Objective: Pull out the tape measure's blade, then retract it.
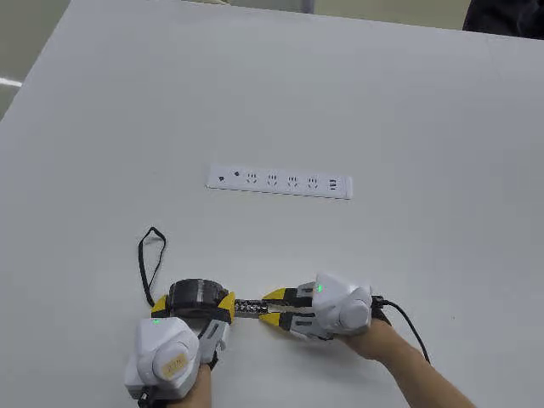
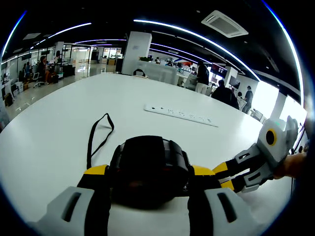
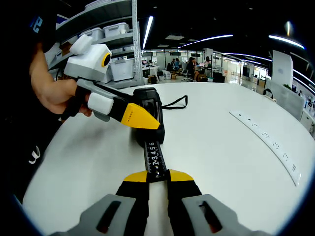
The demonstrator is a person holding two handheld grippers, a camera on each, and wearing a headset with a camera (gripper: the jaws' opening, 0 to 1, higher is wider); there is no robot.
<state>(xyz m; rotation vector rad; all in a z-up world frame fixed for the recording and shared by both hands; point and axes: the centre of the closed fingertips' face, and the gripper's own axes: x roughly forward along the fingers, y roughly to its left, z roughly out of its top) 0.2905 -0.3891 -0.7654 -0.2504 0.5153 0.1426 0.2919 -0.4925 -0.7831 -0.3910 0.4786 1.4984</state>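
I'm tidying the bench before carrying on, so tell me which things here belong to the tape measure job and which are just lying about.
In the job: tape measure, clamped by the left gripper; its blade, partly out, pinched by the right gripper; its wrist strap.

Just lying about: power strip, farther back on the white table.

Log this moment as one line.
left gripper shut on tape measure | right gripper shut on blade | blade partly out | power strip beyond
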